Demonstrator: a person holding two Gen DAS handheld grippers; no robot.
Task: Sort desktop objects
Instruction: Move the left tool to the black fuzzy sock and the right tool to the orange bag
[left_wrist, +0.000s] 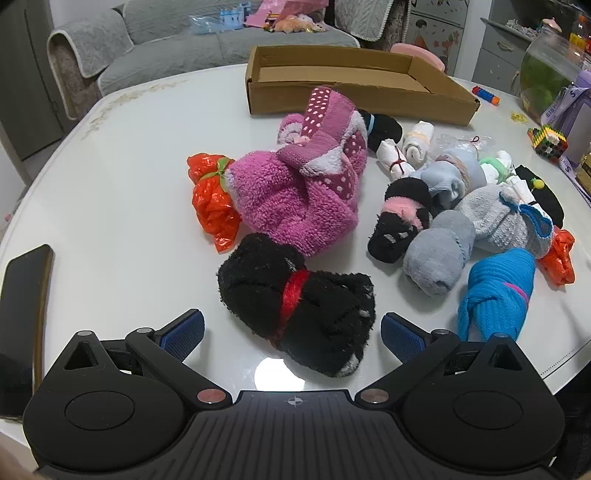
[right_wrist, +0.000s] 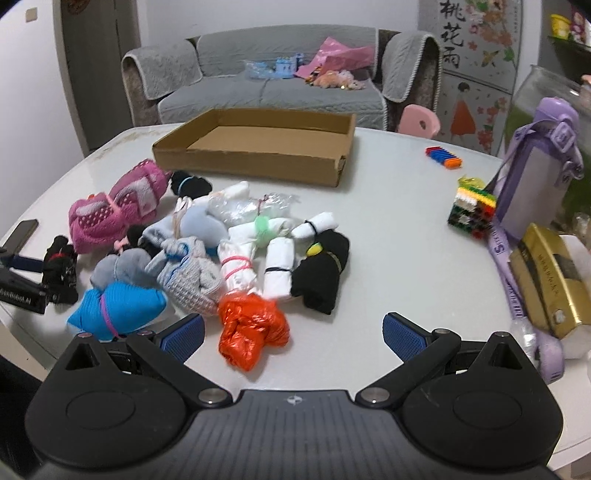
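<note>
Fuzzy black sock bundle (left_wrist: 295, 302), red-banded, lumpy

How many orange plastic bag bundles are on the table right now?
2. One orange bag bundle lies at the left end of the pile, against the pink fuzzy socks. The other sits at the pile's near right edge, in front of the open right gripper. More could be buried.

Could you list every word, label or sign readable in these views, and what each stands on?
"桃花雨": black brush characters on the flowered wall panel.
"GenRobot.AI", first letter cut off: white print on the black left gripper body.
"S": purple lanyard strap.
Gold box: print too blurred to read.
</note>
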